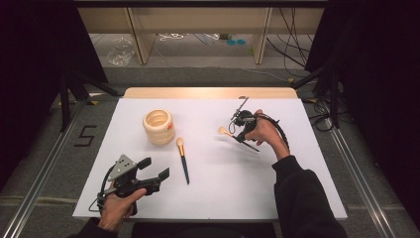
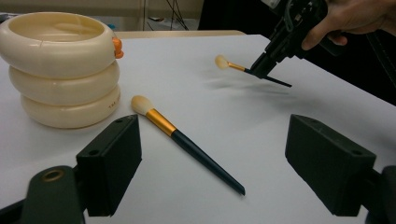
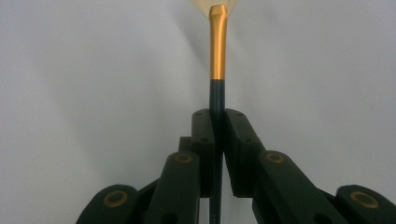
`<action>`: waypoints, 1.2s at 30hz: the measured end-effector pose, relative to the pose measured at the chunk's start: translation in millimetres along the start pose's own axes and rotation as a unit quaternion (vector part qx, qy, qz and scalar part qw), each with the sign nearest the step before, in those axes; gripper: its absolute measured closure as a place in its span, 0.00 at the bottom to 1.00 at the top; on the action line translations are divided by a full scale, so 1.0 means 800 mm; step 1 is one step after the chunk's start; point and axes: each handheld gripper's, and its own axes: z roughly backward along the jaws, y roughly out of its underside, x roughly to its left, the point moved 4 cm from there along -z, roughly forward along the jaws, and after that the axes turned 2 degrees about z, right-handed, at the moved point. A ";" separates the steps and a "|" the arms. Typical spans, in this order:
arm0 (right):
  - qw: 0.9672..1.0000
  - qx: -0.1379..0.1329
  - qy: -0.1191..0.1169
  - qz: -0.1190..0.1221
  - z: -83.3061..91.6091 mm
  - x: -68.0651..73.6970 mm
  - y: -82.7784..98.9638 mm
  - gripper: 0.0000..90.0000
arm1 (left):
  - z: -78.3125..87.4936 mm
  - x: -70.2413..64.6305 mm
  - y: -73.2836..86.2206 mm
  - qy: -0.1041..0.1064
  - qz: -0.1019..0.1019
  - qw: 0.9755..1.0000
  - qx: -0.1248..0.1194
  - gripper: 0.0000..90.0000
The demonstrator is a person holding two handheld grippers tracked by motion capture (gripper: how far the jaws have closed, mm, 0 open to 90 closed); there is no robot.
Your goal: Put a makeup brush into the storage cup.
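Here the right tool [image 1: 236, 133] is clamped on a small makeup brush [image 1: 225, 132], its two black jaws pressed together on the dark handle. In the right gripper view the handle runs up between the jaws, then the gold ferrule, with the pale bristles at the very top edge of the picture. In the high view the held brush hangs above the white tabletop [image 1: 218, 198], right of centre, its bristle end pointing toward the left side and its handle tip sticking out behind the jaws. A faint shadow lies on the tabletop under it, so it is not touching the surface.

A second brush [image 1: 183, 159], longer, lies flat on the tabletop near the middle, bristles toward the far side and dark handle toward the person. Just beyond and to its left stands a cream container [image 1: 159, 127] shaped like three stacked rings, open at the top, with a small orange mark on its side.

The left tool [image 1: 156, 169] rests low at the near left corner of the tabletop, jaws wide apart with nothing between them, pointing toward the lying brush.
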 end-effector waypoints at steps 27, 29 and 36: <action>0.951 -0.301 -0.065 -0.038 0.067 0.027 -0.043 0.92 | -0.003 0.002 -0.003 0.003 0.006 1.000 -0.006 0.20; 0.945 -0.316 -0.074 -0.040 0.070 0.035 -0.045 0.92 | -0.006 0.002 -0.005 0.006 0.012 1.000 -0.008 0.20; 0.928 -0.358 -0.099 -0.025 0.080 0.062 -0.057 0.92 | -0.024 -0.004 -0.004 0.020 0.002 1.000 0.005 0.21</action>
